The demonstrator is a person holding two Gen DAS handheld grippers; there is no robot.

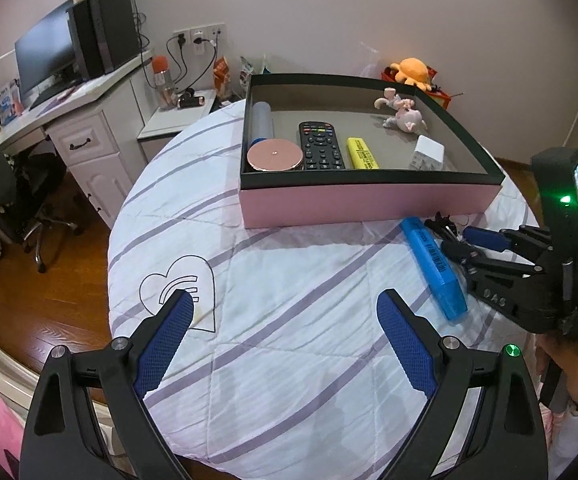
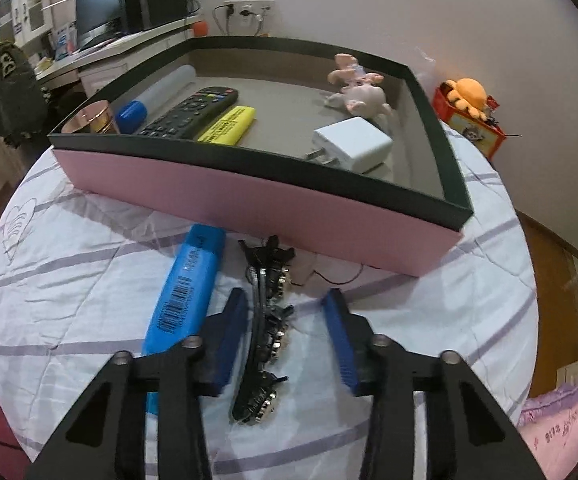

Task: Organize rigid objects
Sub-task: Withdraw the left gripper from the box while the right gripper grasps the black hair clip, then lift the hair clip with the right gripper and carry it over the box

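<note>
Between right gripper (image 2: 287,334) pads, hair clip (image 2: 267,332) lengthwise, pointing twd box (image 2: 249,204)

1. Ahead of my left gripper (image 1: 285,312) the quilt (image 1: 289,360) lies bare right up to the pink box (image 1: 369,204); its jaws stand wide with nothing between them.
2. The box's front wall bars any low, straight way forward from both sides.
3. Beside my right gripper (image 2: 285,320) the blue highlighter (image 2: 187,292) lies close against the left finger (image 2: 225,344), so that side is tight.
4. The black hair clip (image 2: 265,332) lies between the right gripper's pads, touching the left pad, with a gap to the right pad.
5. Inside the box, the floor is bare between the yellow highlighter (image 2: 229,124) and the white charger (image 2: 353,144).
6. The box's left part is crowded by the remote (image 2: 193,112) and round tin (image 1: 275,156).
</note>
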